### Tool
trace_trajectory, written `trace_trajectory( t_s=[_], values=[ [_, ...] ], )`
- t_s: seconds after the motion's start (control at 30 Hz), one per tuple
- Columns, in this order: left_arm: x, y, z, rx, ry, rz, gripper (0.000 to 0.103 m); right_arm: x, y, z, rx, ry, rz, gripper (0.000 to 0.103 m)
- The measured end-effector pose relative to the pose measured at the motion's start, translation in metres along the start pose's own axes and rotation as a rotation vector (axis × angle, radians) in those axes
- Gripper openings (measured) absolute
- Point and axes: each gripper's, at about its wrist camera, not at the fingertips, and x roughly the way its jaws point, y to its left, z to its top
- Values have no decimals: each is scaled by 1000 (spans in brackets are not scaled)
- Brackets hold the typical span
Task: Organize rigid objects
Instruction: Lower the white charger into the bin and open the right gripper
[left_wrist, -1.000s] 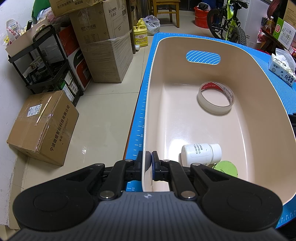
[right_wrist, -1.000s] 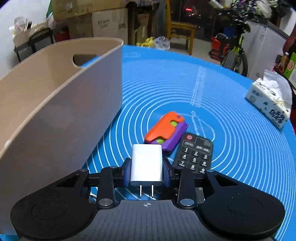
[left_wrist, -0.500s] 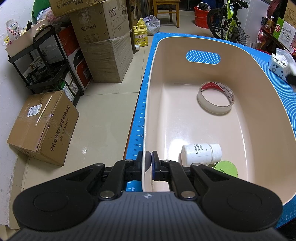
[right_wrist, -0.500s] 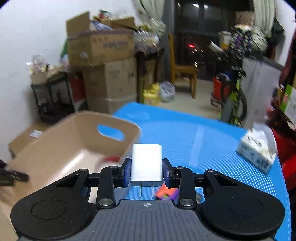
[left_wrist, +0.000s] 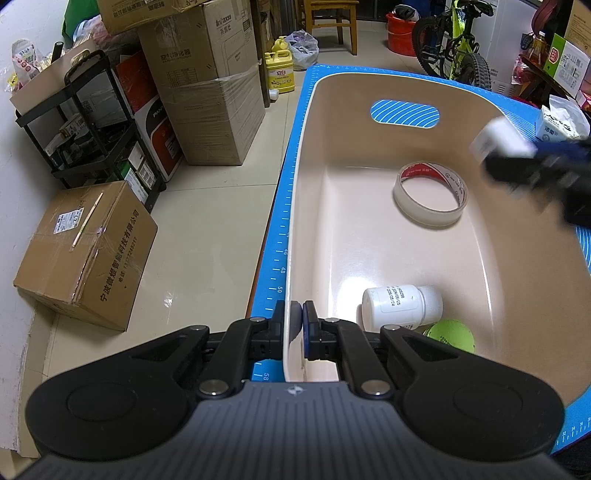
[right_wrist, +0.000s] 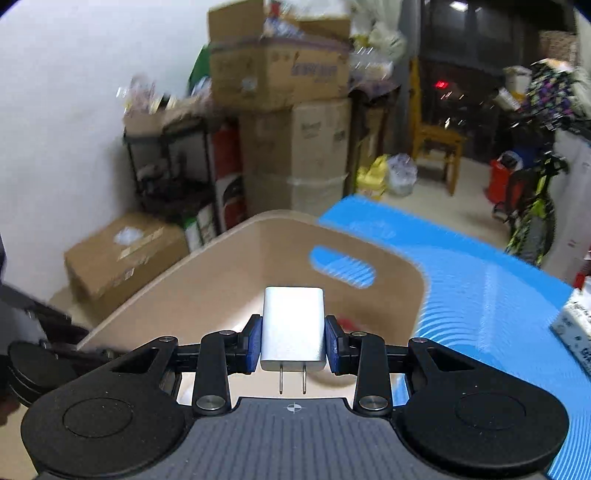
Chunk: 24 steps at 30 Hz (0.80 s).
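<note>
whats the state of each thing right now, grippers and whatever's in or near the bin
left gripper: shut on the bin's near wall
right gripper: shut on the charger
charger: held above the bin, prongs toward the camera
bin: upright on the blue mat
tape roll: lying flat in the bin
white bottle: on its side in the bin
green lid: in the bin beside the bottle

Glossy smooth plastic bin (left_wrist: 388, 229); matt white plastic charger (right_wrist: 293, 325).

Ahead and left of the left tool (left_wrist: 297, 325), the floor carton (left_wrist: 85, 251) reads "宁波微煜智能科技有限公司". The blue mat's (left_wrist: 280, 229) ruler edge, just beyond that tool, shows 46, 48, 50, 58.
</note>
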Motion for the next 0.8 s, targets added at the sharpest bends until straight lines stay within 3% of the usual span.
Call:
trace_trajectory(
  t_s=[0.33, 0.43, 0.63, 0.7, 0.8],
  values=[
    [0, 0, 0, 2, 0, 0, 10, 59, 47, -23, -146, 323, 62, 42],
    [-1, -1, 0, 2, 0, -2, 10, 65, 53, -26, -178, 361, 62, 42],
    [-2, -2, 0, 4, -1, -4, 9, 61, 45, -25, -163, 383, 68, 43],
    [-1, -2, 0, 6, 0, -2, 9, 53, 41, -24, -144, 336, 84, 52],
    [-2, -2, 0, 5, 0, -3, 9, 37, 34, -18, -127, 268, 98, 56]
  ],
)
